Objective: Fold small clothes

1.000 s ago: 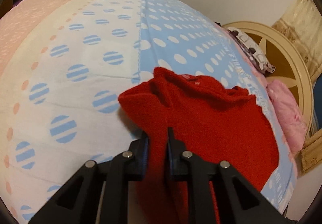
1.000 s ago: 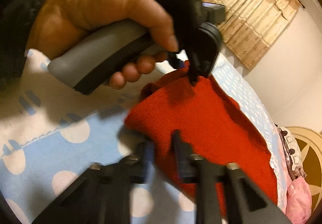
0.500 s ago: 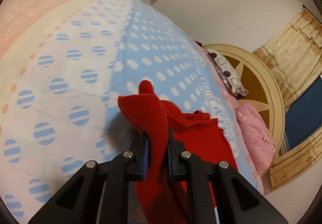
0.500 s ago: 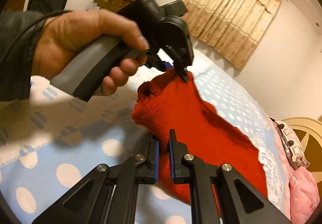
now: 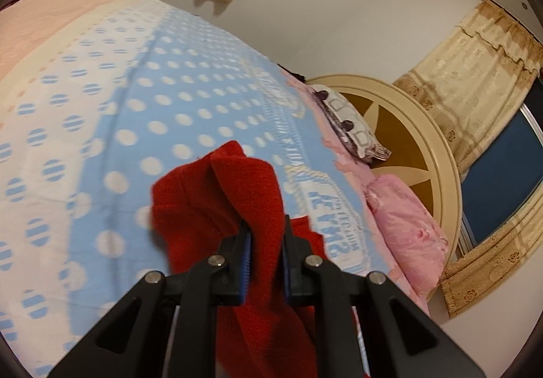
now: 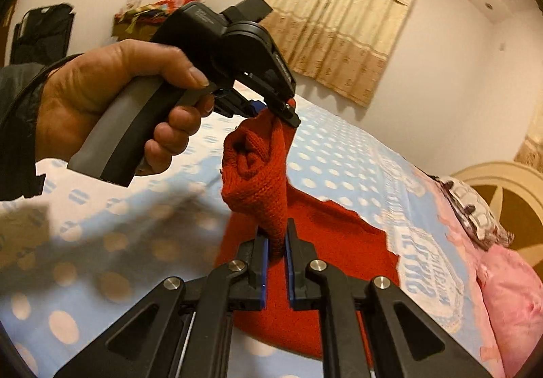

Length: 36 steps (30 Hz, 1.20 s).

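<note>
Sweater [image 6: 268,181] x1, red, pinched by 2 grippers, left [image 5: 266,242] & right [image 6: 276,242] fingers clamped on knit.

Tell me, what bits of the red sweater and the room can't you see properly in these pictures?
- Red sweater, left wrist view: its lower part is hidden behind the left gripper.
- Red sweater, right wrist view: its near edge is hidden by the right gripper.
- Blanket, right wrist view: near dots are blurred.
- Shelf clutter, right wrist view: too small to identify.
</note>
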Tool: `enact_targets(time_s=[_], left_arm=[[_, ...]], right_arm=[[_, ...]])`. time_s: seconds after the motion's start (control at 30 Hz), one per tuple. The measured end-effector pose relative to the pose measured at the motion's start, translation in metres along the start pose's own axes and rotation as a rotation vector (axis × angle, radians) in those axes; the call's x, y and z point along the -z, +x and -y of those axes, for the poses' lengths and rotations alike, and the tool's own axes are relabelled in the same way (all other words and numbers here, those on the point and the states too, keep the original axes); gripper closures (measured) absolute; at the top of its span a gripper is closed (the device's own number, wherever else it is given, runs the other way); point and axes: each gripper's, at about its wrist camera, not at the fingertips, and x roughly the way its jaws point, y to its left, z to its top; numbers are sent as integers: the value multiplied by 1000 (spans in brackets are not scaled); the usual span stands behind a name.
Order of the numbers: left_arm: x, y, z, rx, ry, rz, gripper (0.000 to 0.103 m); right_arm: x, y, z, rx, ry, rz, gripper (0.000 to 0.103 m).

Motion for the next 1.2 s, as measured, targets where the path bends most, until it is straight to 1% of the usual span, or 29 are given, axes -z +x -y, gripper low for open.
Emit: enact_targets(time_s=[0.1, 0.33, 0.53, 0.63, 0.8, 0.9, 0.97, 1.07, 1.13, 1.17, 1.2], left_arm=[[1, 19, 19, 17, 20, -19, 88], [8, 62, 55, 34, 80, -81, 88], [23, 97, 79, 38, 129, -145, 88], [31, 113, 84, 43, 136, -177, 88], [44, 138, 99, 36, 157, -218, 88], [53, 151, 109, 4, 203, -237, 88], [58, 157, 116, -10, 231, -251, 85], [63, 153, 129, -26, 282, -237, 75], [64, 145, 136, -26, 324, -229, 58], [65, 140, 139, -33, 346, -216, 55], [67, 133, 142, -51, 373, -199, 48]], right_arm=[[2, 0, 16, 13, 38, -10, 96], [18, -4, 48, 23, 150, -56, 96], [32, -3, 72, 36, 224, -104, 96], [42, -3, 81, 53, 252, -133, 96], [64, -3, 105, 65, 328, -190, 96], [77, -1, 115, 40, 383, -228, 96], [81, -2, 119, 17, 413, -246, 96], [85, -1, 122, 1, 436, -269, 96], [90, 1, 125, -3, 447, -285, 96], [93, 1, 127, -4, 457, -295, 96], [95, 2, 128, -10, 466, -307, 96]])
